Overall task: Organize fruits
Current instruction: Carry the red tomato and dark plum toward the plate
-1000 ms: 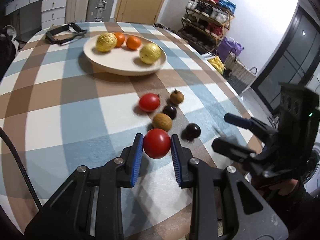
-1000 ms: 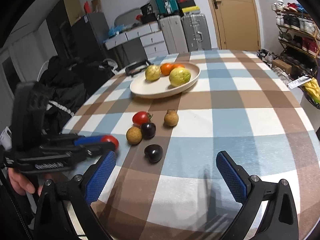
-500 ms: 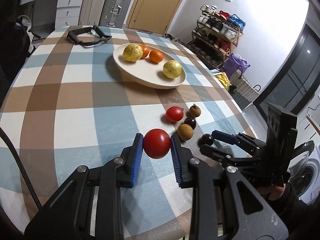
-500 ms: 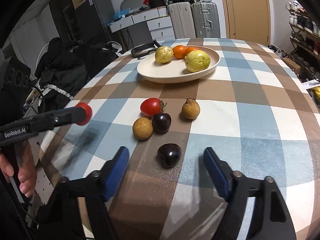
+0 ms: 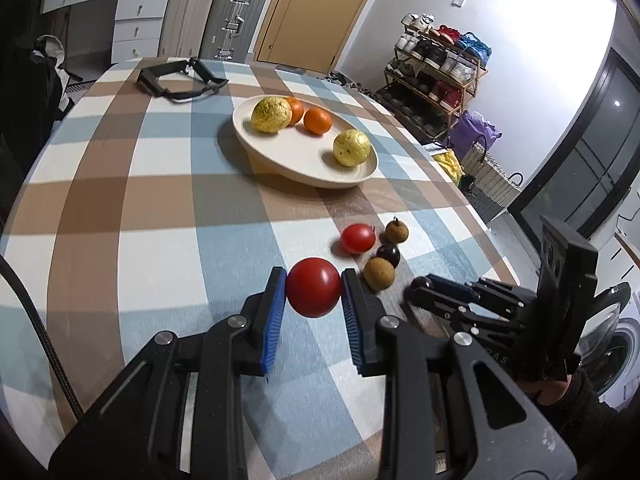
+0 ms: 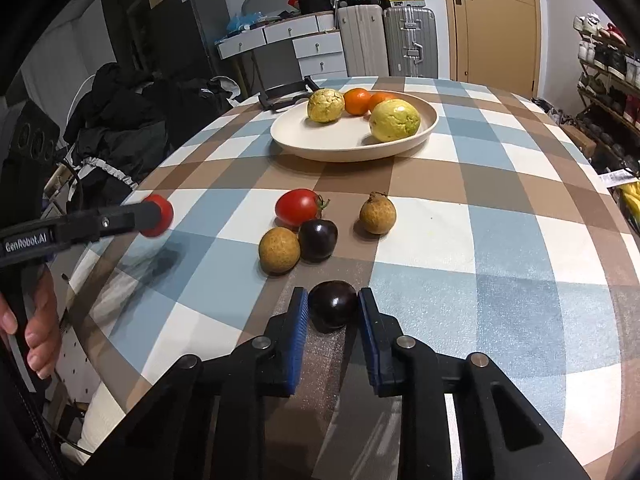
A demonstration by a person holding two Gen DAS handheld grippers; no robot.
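My left gripper (image 5: pixel 313 294) is shut on a red tomato (image 5: pixel 313 292) and holds it above the checked table (image 5: pixel 132 208); it also shows in the right wrist view (image 6: pixel 158 216). My right gripper (image 6: pixel 333 306) is shut on a dark plum (image 6: pixel 333 306) that rests on the cloth. A second tomato (image 6: pixel 298 207), another dark plum (image 6: pixel 318 239) and two brown longans (image 6: pixel 279 250) (image 6: pixel 377 213) lie in a cluster ahead. A cream plate (image 6: pixel 428 122) beyond holds two yellow fruits (image 6: pixel 394 120) and two oranges (image 6: pixel 357 101).
A black strap-like frame (image 5: pixel 176 80) lies at the table's far side. Drawers and suitcases (image 6: pixel 408 42) stand behind, dark clothes on a chair (image 6: pixel 132 128) at left, a shoe rack (image 5: pixel 440 64) at right. The table edge curves close on both sides.
My right gripper moved forward and closed on the near dark plum. My left gripper rose and shifted left with the tomato held.
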